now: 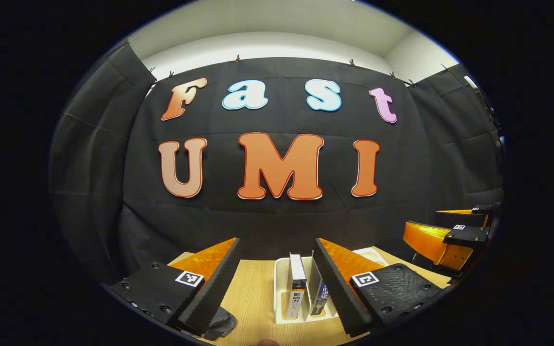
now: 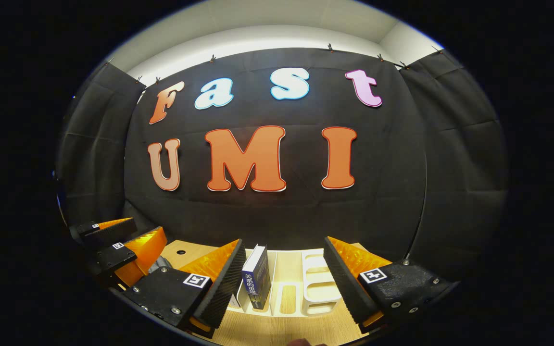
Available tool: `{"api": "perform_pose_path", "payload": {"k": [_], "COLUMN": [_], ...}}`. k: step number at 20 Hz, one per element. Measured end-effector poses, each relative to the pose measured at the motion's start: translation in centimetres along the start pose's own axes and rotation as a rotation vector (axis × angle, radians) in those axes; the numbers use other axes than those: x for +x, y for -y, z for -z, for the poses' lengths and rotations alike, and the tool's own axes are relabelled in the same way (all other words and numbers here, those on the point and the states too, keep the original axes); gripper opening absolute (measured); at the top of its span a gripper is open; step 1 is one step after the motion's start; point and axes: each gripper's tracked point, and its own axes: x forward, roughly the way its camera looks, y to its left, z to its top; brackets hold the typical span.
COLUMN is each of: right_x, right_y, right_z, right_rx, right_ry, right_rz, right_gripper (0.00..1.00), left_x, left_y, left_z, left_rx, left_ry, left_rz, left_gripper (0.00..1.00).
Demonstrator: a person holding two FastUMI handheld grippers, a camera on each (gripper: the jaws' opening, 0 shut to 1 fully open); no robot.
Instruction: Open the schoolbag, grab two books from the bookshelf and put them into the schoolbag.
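Both the left tool [image 1: 275, 283] and right tool [image 2: 284, 278] gape wide above the wooden surface [image 1: 253, 298], 2 upright books [image 1: 297, 288] in a white rack [image 1: 279, 288] between the left tool's fingers.

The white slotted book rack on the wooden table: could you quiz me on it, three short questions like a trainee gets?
1. True or false: the white slotted book rack holds upright books.
2. How many books stand in it in the left gripper view: A one, B two, C four?
3. Fill in: the left gripper is ____.

Key: 1 true: white-spined book, dark blue book. 2 B. 3 open.
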Motion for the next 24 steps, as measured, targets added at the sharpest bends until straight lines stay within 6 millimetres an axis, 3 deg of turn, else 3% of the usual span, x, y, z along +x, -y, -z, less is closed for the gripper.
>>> {"api": "perform_pose_path", "payload": {"k": [14, 24], "right_x": [1.0, 1.2], "right_y": [-0.2, 0.0], "right_z": [0.7, 1.5], "right_rx": [-0.008, -0.006], "right_ry": [-0.016, -0.04], "right_rz": [-0.002, -0.002], "right_gripper": [0.97, 0.97], "left_x": [1.2, 1.1], "left_y": [-0.2, -0.8], "left_z": [0.2, 0.3], "left_rx": [0.043, 0.115], "left_ry": [0.006, 0.01], "left_rz": [-0.002, -0.017], "left_gripper": [0.96, 0.96]}}
